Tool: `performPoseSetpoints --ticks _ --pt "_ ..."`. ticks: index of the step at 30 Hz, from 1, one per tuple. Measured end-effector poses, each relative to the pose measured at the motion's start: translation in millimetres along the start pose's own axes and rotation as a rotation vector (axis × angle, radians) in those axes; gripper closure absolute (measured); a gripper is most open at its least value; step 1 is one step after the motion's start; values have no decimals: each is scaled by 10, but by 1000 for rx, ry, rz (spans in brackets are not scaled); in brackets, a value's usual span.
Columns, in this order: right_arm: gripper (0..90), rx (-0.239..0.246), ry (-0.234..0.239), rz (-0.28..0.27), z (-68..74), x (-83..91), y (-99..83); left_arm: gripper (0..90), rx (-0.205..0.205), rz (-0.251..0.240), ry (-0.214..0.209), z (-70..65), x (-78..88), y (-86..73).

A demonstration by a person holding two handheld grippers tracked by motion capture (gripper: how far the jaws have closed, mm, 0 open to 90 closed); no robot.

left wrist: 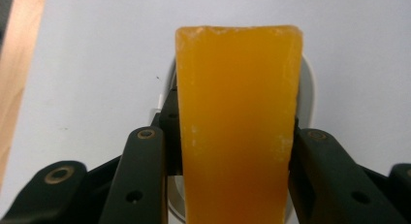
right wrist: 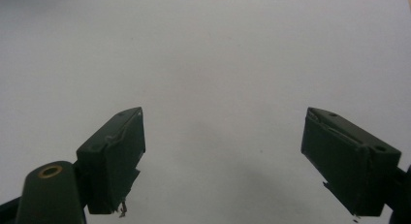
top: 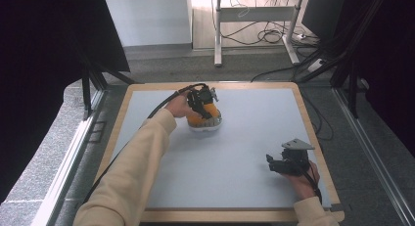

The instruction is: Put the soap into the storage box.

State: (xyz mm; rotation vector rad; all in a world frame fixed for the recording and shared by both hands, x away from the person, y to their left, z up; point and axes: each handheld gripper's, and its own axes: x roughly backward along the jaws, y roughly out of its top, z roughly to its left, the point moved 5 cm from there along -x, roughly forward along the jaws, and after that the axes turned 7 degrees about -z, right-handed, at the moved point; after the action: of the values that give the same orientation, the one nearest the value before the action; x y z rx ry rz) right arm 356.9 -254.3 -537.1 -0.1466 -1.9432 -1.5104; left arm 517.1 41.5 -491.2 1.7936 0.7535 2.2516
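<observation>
The block (left wrist: 237,127) is a translucent orange-amber slab, rectangular, with a pale, slightly crusted top edge and small whitish flecks along its sides; its colour deepens toward the bottom of the left gripper view. It stands lengthwise between the black jaws of the left gripper (left wrist: 232,151), which press against its two long sides and hold it firmly. Beneath and behind the block a white dish (left wrist: 308,95) shows at both flanks, its rim curving out past the block's right edge. In the high view the left gripper (top: 200,102) and the block (top: 205,116) sit over the dish (top: 205,126) at the far middle of the grey mat (top: 244,152). The right gripper (top: 278,163) rests near the mat's near right corner, well apart from the block, its jaws (right wrist: 223,161) spread wide with nothing between them.
</observation>
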Motion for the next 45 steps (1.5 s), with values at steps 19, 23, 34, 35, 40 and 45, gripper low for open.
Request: performPoseSetpoints --ticks 19,23,34,35,40,45 --pt "159 2 -1 -3 6 5 6 369 76 -122 140 20 346 140" --pt "159 2 -1 -2 9 6 6 351 107 -179 145 -66 519 158" --pt "159 5 -2 -5 18 13 15 306 206 -263 127 -394 761 -145" --pt "159 4 -2 -6 18 15 17 306 220 -270 128 -480 798 -222" --pt "159 4 -3 -8 20 17 20 297 238 -266 136 -653 835 -396" --pt "159 4 2 -8 27 19 20 282 306 -288 134 -919 908 -691"
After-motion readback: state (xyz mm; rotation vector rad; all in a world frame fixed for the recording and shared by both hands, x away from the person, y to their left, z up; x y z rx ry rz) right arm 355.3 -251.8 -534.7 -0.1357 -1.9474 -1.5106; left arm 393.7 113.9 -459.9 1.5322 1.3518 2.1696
